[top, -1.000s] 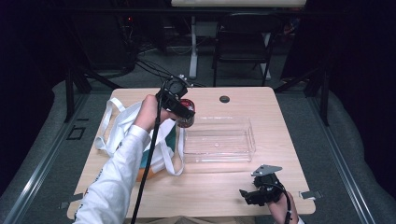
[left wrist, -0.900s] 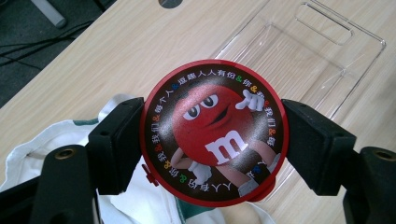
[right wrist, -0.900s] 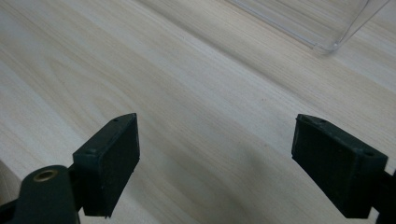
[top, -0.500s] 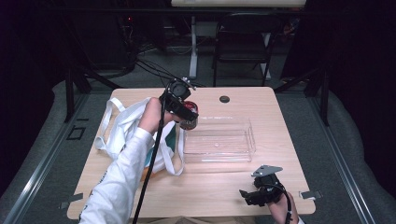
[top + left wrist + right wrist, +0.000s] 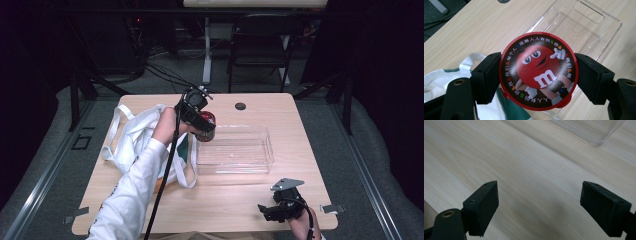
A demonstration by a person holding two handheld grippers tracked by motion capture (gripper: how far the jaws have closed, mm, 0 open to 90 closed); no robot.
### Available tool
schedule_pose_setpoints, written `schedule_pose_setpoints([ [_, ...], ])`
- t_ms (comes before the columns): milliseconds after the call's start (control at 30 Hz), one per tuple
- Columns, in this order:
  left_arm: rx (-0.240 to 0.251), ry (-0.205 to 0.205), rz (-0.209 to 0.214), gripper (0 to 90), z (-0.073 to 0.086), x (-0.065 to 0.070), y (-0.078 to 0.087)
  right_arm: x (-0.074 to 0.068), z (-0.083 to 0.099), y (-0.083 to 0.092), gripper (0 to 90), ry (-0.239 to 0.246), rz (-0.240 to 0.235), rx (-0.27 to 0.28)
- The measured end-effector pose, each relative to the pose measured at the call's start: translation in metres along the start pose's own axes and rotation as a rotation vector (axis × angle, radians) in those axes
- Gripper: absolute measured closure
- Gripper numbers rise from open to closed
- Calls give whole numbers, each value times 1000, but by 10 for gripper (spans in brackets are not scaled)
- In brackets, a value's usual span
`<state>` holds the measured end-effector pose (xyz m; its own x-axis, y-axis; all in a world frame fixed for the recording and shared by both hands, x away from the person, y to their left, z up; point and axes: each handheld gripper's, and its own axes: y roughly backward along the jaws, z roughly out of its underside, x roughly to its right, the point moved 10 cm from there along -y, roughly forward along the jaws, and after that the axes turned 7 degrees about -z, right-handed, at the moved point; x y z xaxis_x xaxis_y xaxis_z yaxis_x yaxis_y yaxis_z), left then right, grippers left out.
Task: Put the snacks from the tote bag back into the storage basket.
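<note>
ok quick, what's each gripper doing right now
left gripper: shut on the round red candy tin
right gripper: open, holding nothing

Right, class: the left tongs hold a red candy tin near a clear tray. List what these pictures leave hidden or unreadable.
- Candy tin: its sides and contents, left gripper view; the lid faces the camera.
- Tote bag: its contents, high view; the sleeve and left tongs cover part.
- Orange item under the bag: too little shows.
- Right tongs: dark, small, high view.

Table brightly lit, surroundings dark (high view soft).
</note>
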<state>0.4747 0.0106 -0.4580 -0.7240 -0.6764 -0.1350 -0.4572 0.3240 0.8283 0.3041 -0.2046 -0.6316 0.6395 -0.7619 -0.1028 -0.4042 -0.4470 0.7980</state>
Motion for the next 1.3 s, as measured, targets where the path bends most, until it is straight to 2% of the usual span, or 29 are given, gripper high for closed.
schedule_pose_setpoints([
  [100, -1, 8, 6, 260, 0, 2, -2, 0, 1, 1, 147, -5, -2, -1],
  [600, -7, -10, 30, 260, 4, 13, -12, -1, 1, 2, 147, -3, 2, 3],
  [1300, -25, 20, 60, 260, 19, 22, -36, -1, 1, 2, 147, -1, 2, 6],
])
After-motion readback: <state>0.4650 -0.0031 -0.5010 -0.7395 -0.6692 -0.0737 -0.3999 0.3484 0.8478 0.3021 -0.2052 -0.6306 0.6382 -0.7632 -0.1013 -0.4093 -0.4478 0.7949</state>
